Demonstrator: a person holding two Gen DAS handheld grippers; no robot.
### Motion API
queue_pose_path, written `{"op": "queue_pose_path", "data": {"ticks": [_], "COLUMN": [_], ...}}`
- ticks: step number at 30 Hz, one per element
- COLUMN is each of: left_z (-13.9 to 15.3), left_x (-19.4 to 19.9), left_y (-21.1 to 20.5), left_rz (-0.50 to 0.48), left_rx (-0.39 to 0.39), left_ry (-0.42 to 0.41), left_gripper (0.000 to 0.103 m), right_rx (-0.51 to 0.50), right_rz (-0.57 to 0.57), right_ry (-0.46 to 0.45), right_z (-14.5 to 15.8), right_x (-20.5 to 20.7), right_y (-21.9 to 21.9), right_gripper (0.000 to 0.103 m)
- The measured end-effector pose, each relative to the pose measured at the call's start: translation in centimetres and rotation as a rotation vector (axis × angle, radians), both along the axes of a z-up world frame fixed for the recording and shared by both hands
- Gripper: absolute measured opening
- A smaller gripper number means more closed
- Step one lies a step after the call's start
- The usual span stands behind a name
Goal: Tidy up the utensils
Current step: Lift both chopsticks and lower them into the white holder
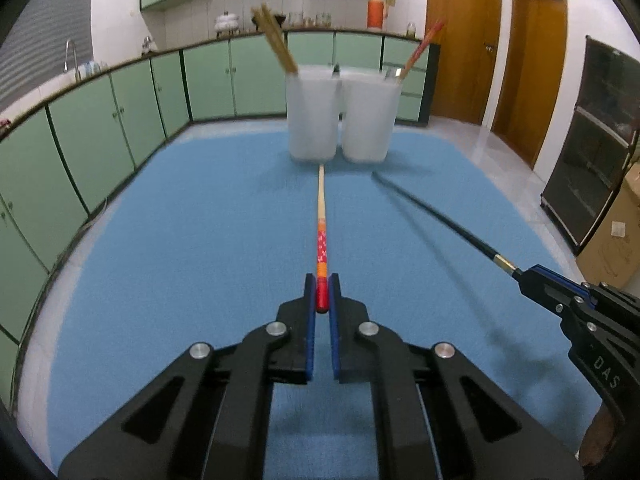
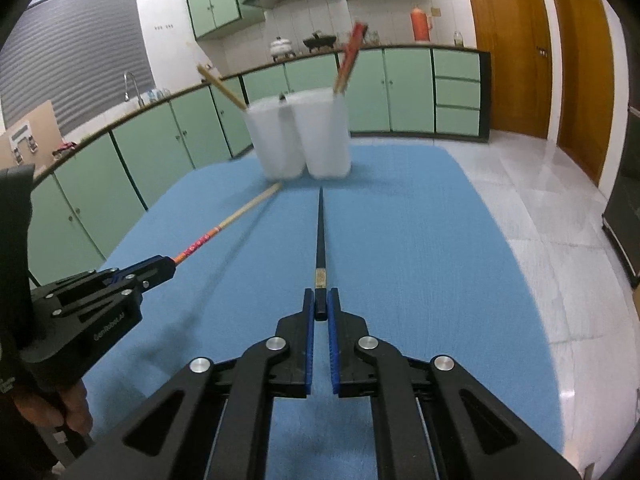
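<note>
My left gripper (image 1: 322, 292) is shut on the red end of a patterned red-and-orange chopstick (image 1: 321, 220), which points away toward two white cups (image 1: 314, 116). My right gripper (image 2: 321, 304) is shut on the end of a black chopstick (image 2: 320, 232), also aimed at the cups (image 2: 326, 136). Each gripper shows in the other's view: the right one (image 1: 524, 274) at the right edge, the left one (image 2: 170, 266) at the left edge. The left cup (image 2: 276, 140) holds tan wooden chopsticks (image 1: 276, 40). The right cup (image 1: 370, 116) holds a red patterned chopstick (image 1: 422, 50).
A blue cloth (image 1: 192, 220) covers the table. Green kitchen cabinets (image 1: 100, 128) run along the left and back. Wooden doors (image 1: 528, 64) and a tiled floor (image 2: 540, 208) lie to the right. A dark cabinet (image 1: 600, 140) and a cardboard box (image 1: 616, 240) stand at the far right.
</note>
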State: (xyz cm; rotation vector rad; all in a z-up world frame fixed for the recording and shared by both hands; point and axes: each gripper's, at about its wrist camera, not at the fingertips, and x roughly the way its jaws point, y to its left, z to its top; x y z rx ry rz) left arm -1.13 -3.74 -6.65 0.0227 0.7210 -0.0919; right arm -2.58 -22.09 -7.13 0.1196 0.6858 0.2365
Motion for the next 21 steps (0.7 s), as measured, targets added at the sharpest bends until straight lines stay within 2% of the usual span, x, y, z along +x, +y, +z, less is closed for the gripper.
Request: {"op": "queue_pose_path", "data": {"ticks": [11,21], "left_z": [7.7,12.4], "left_x": [0.0,1.5], "left_y": [-0.2,-0.4], "left_rz": [-0.017,-0.037], "left_rx": [-0.041,-0.08], "left_ry": [-0.164,-0.269], "left_gripper": [0.005,0.005], "right_rx": [0.026,0.105], "right_rz": [0.025,0.04], "right_ry": [-0.149,-0.227], "right_z": [7.3,13.0], "right_x": [0.7,2.8], "right_y": [-0.6,-1.8], "right_gripper": [0.006,0.006]}}
